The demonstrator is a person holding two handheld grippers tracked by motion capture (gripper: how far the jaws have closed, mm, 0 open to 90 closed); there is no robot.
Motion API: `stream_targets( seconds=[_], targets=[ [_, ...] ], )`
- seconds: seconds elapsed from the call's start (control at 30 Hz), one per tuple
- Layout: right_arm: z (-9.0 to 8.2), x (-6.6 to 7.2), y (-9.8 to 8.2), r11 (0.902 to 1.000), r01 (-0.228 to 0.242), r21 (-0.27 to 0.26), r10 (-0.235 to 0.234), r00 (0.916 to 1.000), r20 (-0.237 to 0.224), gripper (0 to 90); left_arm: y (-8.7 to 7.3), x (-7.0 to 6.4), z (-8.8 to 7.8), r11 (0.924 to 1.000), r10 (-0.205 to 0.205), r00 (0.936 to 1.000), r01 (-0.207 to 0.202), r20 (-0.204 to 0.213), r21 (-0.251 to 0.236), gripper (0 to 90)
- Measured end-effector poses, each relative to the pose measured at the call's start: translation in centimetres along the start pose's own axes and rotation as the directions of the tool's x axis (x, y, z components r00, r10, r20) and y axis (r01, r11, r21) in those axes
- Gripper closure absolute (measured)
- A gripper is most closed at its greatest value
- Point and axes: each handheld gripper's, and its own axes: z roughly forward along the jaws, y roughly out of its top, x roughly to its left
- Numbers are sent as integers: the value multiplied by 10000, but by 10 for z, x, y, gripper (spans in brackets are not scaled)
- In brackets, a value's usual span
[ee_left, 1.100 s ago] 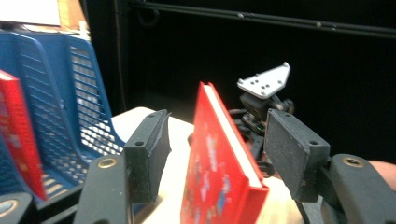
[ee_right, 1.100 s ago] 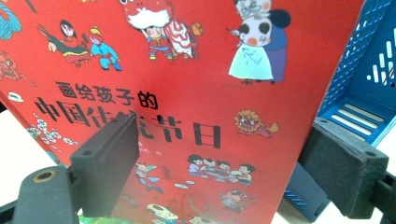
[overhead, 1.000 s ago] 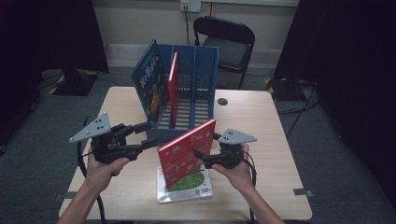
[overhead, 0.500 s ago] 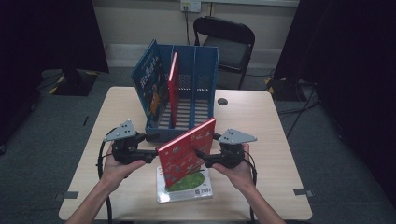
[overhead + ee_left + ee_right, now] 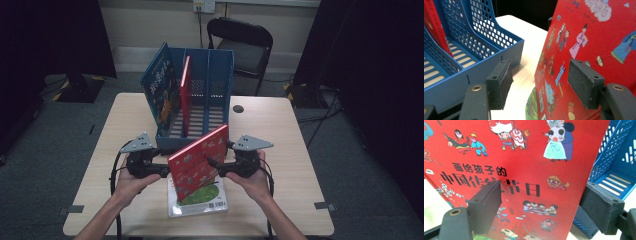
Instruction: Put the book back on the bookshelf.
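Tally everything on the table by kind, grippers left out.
Red books: 2, one held tilted, one standing in the rack
Blue book: 1
Green-cover book lying flat: 1
Blue file rack: 1
Small dark disc: 1
Total: 6

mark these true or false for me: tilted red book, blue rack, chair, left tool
1. The red picture book stands tilted over a flat book on the table. True.
2. The blue rack holds no books. False: a blue book and a thin red book stand in its left compartments.
3. A black chair stands behind the table. True.
4. The left tool is shut tight. False: its jaws stand apart, beside the red picture book's edge.
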Motion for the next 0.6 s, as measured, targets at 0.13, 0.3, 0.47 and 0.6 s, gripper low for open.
stream_targets(
  seconds=[0.13, 0.3, 0.47, 0.6],
  targets=[
    [2, -1, 1, 10000, -46, 7, 46, 9999, -114, 186, -1, -1, 2, 10000, -33, 10000, 33, 66, -5, 375],
    [3, -2, 1, 10000, -4, -14, 4, 9998, -222, 186, 0, -4, 3, 10000, 65, 9999, -66, 126, 74, 388],
    [4, -3, 1, 10000, 43, -10, -44, 9993, -358, 191, 1, -12, 7, 9993, 331, 9989, -337, 338, 158, 379],
    [5, -3, 1, 10000, 2, -38, -3, 9993, -370, 196, 1, -13, 9, 9991, 356, 9987, -363, 363, 198, 357]
  ],
)
